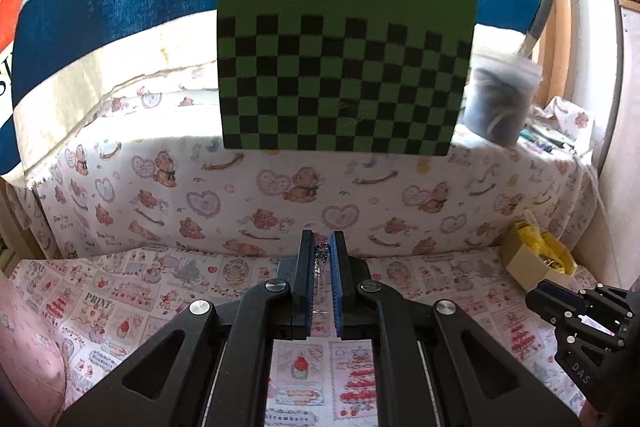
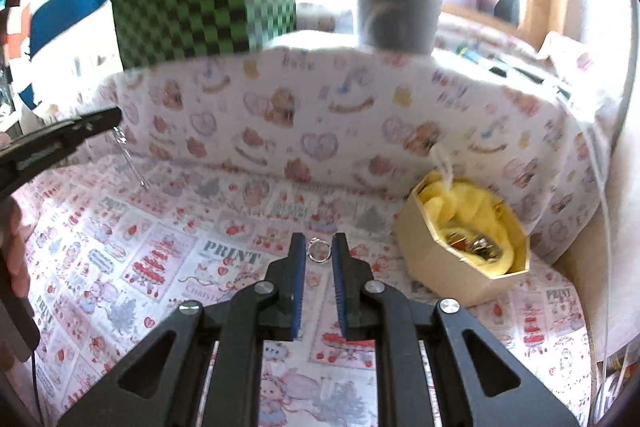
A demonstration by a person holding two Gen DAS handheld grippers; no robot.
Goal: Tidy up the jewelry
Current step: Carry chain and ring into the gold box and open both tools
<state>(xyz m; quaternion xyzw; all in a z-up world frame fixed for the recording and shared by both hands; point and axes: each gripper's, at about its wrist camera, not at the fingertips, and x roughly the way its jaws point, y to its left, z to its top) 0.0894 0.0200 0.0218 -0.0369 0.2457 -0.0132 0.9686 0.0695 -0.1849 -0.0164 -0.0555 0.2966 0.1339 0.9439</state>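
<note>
R gripper point(image 2: 319, 247) low over the printed cloth point(image 2: 160, 247), jaws part open w/ a thin silver ring point(image 2: 319, 251) lying on the cloth between the tips; can't tell if pads touch it. L gripper point(image 1: 320, 247) jaws nearly closed, pinching a small sparkly silver piece point(image 1: 321, 255) w/ a thin chain hanging from it; in the right wrist view that chain dangles above the cloth's left side. Tan octagonal box point(image 2: 464, 251) w/ yellow lining and gold items sits at the cloth's far right, near the teddy-print back wall point(image 2: 320, 115). Behind, on the ledge: green checkered bag point(image 1: 344, 67), blurry cup point(image 1: 500, 99) to its right.
</note>
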